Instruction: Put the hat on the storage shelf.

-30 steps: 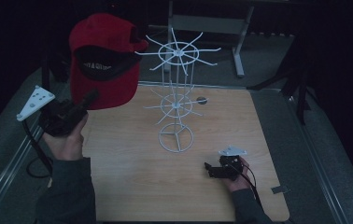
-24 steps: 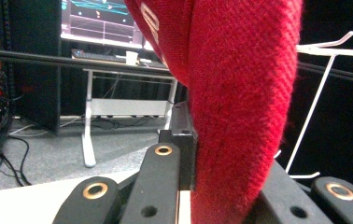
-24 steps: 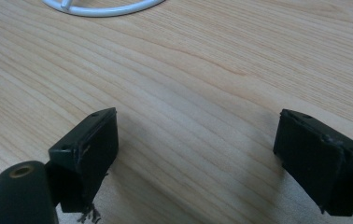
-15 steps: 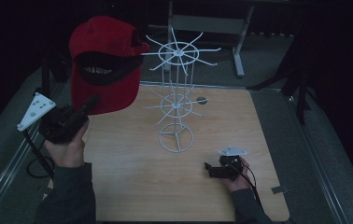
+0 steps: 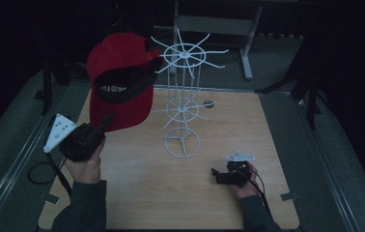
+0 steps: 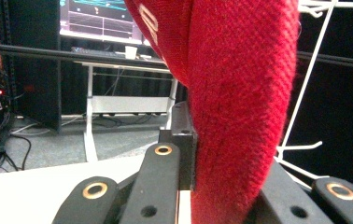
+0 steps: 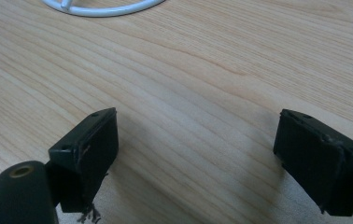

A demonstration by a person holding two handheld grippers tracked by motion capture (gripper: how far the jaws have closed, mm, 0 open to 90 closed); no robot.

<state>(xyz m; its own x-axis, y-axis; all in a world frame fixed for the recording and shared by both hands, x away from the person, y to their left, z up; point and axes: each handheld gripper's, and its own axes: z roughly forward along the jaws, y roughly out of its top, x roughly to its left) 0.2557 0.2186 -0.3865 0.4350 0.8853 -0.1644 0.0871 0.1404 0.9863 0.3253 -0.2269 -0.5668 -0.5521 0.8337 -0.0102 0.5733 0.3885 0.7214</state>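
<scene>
A red cap (image 5: 118, 63) with a dark underside and white lettering hangs in the air left of a white wire rack (image 5: 183, 96) that stands mid-table. My left gripper (image 5: 106, 121) is shut on the cap's lower edge. In the left gripper view the red fabric (image 6: 240, 93) is pinched between the jaws of the left gripper (image 6: 212, 154). The cap's right side is close to the rack's top arms; I cannot tell if they touch. My right gripper (image 5: 217, 175) rests low on the wooden table (image 5: 137, 193), open, with nothing between the jaws of the right gripper (image 7: 198, 149).
The rack's ring base (image 7: 100, 9) lies just ahead of the right gripper. A small dark round object (image 5: 208, 103) sits on the table behind the rack. A grey metal stand (image 5: 214, 24) is beyond the table's far edge. A cable (image 5: 40, 171) loops off the left side.
My left hand has come down and moved right, bringing the cap lower and closer to the rack's top arms. The right hand has stayed put.
</scene>
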